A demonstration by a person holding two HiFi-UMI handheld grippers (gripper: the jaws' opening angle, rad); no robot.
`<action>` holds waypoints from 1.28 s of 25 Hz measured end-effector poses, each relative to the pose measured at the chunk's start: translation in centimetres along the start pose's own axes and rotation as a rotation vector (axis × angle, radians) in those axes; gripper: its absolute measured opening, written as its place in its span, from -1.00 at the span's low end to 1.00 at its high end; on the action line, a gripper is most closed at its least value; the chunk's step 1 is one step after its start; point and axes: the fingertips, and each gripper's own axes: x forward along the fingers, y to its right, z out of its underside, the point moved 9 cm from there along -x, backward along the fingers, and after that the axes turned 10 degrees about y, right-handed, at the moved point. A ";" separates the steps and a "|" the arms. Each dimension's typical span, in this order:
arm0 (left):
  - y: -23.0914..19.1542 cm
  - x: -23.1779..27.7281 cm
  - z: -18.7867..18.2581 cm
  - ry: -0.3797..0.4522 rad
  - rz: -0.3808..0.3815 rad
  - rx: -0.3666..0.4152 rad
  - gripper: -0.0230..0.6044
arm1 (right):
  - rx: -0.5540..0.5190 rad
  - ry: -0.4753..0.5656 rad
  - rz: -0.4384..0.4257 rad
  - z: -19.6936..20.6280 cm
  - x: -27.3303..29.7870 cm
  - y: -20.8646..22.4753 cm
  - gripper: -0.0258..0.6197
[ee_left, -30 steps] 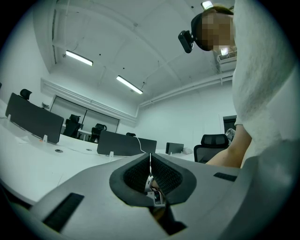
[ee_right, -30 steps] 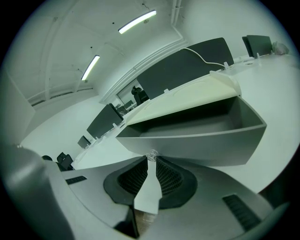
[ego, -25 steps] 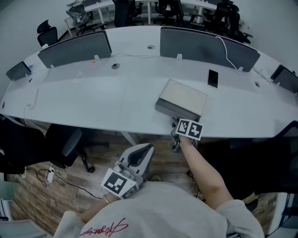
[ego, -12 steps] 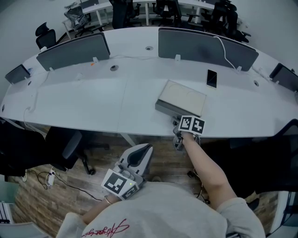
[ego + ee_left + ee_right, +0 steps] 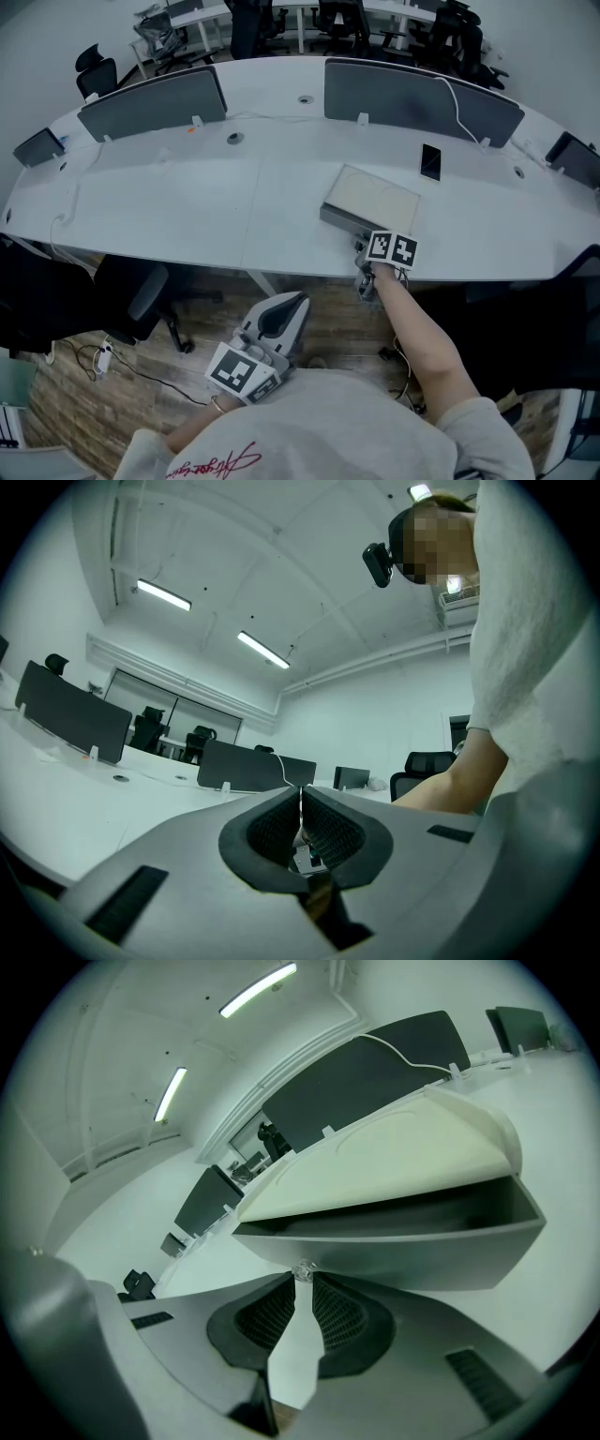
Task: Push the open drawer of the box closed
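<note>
**Drawer partly open, right hand-held gripper at its knob**

The drawer (image 5: 403, 1241) stands part-way out of the box (image 5: 375, 1171). A dark gap shows between its grey front panel and the cream top of the box. A small clear knob (image 5: 303, 1271) sits at the middle of the panel's lower edge.

The right hand-held gripper (image 5: 302, 1284) points straight at that knob. Its jaws are drawn almost together, with only a thin slit between them, and their tips touch the knob. I cannot tell whether they pinch it or only press against it.

In the head view the box lies flat on the white bench (image 5: 187, 197), close to the front edge and to the right of the middle, with its drawer side facing the person. The right gripper's marker cube (image 5: 392, 248) is just off that edge, beside the drawer front, at the end of an outstretched bare forearm (image 5: 422, 328).

The left hand-held gripper (image 5: 301, 803) has its jaws fully together with nothing between them. It is held low in front of the person's chest, over the wooden floor (image 5: 319, 314) and well apart from the box.

A dark phone (image 5: 430, 160) lies on the bench beyond the box. Dark divider screens (image 5: 155, 101) stand along the far side, and a white cable (image 5: 459, 108) runs over the right one. A black office chair (image 5: 141, 291) stands under the bench at the left.
</note>
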 end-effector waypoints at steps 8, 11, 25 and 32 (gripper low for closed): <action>-0.3 0.0 0.0 -0.001 0.000 -0.001 -0.87 | -0.024 0.006 0.008 -0.3 0.3 0.1 -0.71; -0.3 0.1 -0.1 -0.002 0.004 0.001 -0.87 | -0.030 0.005 0.012 -0.4 0.3 0.1 -0.72; 0.0 0.5 0.1 -0.006 0.020 0.017 -0.87 | -0.020 0.010 0.009 -1.1 0.7 0.6 -0.72; 0.1 0.4 0.3 -0.014 0.028 0.028 -0.87 | -0.031 0.008 0.010 -1.2 0.9 0.6 -0.72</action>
